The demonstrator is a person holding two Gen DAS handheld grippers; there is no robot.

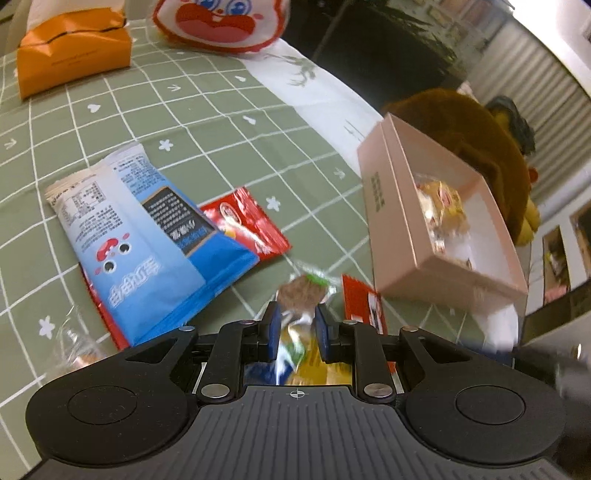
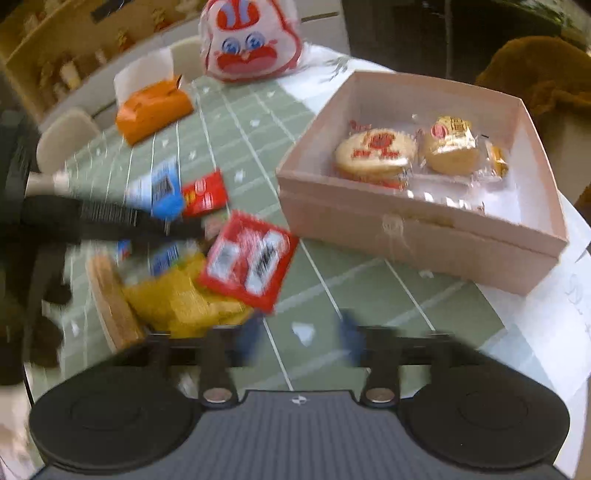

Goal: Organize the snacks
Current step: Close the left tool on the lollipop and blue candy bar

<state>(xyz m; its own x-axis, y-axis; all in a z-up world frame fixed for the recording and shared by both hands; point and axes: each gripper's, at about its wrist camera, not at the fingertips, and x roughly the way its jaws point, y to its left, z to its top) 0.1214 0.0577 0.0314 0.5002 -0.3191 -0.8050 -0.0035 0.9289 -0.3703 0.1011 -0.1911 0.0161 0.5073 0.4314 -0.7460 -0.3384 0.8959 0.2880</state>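
My left gripper point(image 1: 298, 325) is shut on a crinkly yellow and green snack packet point(image 1: 295, 343), low over the green checked tablecloth. Just ahead of it lie a brown biscuit in clear wrap point(image 1: 301, 291), a red packet point(image 1: 362, 302), a big blue packet point(image 1: 147, 240) and another red packet point(image 1: 243, 225). The pink box point(image 1: 384, 206) stands to the right. In the right wrist view the pink box point(image 2: 406, 236) holds two round cracker packets point(image 2: 375, 151). My right gripper point(image 2: 300, 338) is open and blurred, with only tablecloth between its fingers. A red packet point(image 2: 247, 262) and yellow packets point(image 2: 184, 299) lie to its left.
An orange tissue box point(image 1: 74, 59) and a clown-face bag point(image 1: 221, 22) stand at the far side of the table. A brown plush toy point(image 1: 472, 133) sits behind the pink box. A white cloth point(image 2: 546, 332) covers the table's right edge.
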